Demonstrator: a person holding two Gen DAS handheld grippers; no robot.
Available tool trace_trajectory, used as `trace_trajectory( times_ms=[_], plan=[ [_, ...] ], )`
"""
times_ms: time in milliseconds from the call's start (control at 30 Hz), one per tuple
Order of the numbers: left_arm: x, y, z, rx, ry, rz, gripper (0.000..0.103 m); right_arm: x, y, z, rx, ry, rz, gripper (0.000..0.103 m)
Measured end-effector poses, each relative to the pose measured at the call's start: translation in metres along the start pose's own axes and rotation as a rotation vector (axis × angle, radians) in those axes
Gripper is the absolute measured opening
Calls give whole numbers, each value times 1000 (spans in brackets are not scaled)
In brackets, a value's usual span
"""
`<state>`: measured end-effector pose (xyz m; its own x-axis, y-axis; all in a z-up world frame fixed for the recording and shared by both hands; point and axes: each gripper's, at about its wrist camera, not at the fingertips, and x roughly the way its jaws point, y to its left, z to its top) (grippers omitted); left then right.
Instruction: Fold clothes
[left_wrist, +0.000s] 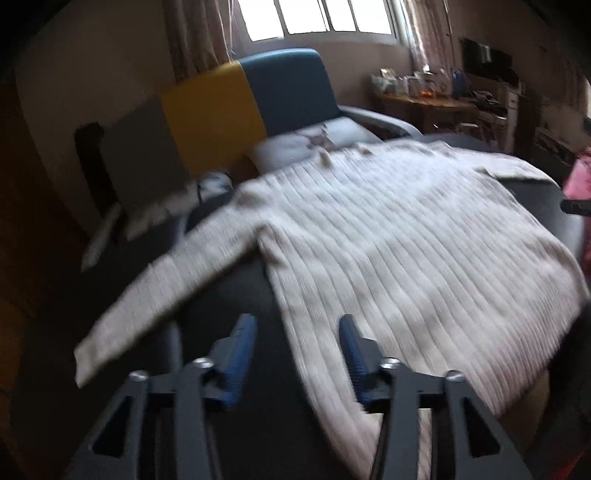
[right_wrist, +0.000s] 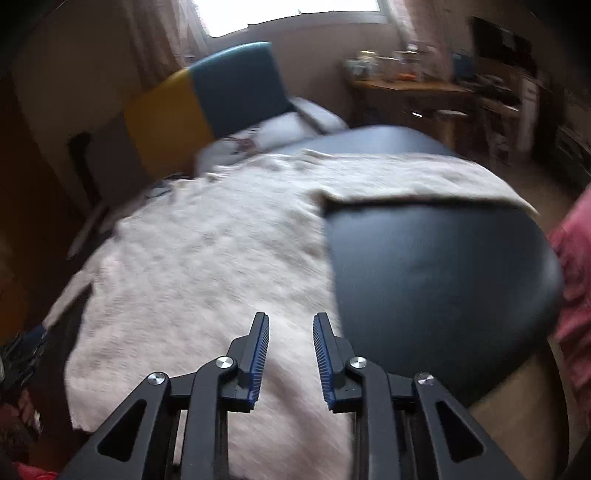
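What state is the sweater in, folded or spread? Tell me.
Spread: the sweater lies flat on the dark cushion, one sleeve stretched out.

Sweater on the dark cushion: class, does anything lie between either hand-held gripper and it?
Nothing visible does. The left hand-held gripper is open just above the sweater near its lower edge, and the right hand-held gripper is open over the knit, with only air between.

A yellow-and-teal headboard (left_wrist: 251, 99) stands at the dark bed's (right_wrist: 436, 266) far end, white pillows (left_wrist: 291, 147) below it, a cluttered wooden desk (left_wrist: 436, 103) beyond the far right corner.
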<state>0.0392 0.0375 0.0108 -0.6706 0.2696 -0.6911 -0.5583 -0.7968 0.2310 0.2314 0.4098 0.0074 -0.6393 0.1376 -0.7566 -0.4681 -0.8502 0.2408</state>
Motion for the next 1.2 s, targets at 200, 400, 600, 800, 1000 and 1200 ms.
trace_trajectory(
  times_ms=[200, 400, 600, 800, 1000, 1200],
  plan=[
    [67, -29, 35, 82, 59, 114, 68, 58, 74, 17, -297, 77, -31, 25],
    [134, -49, 34, 127, 207, 180, 1, 124, 95, 16, -425, 210, -141, 22],
    [123, -54, 11, 206, 102, 243, 1, 135, 85, 17, -345, 211, -100, 19],
    [112, -35, 1, 178, 106, 225, 1, 136, 91, 17, -332, 240, -26, 19],
    [106, -28, -3, 175, 108, 256, 1, 141, 108, 15, -380, 227, -9, 19],
    [105, -16, 42, 54, 144, 122, 2, 138, 89, 35, -313, 221, 89, 21]
  ],
)
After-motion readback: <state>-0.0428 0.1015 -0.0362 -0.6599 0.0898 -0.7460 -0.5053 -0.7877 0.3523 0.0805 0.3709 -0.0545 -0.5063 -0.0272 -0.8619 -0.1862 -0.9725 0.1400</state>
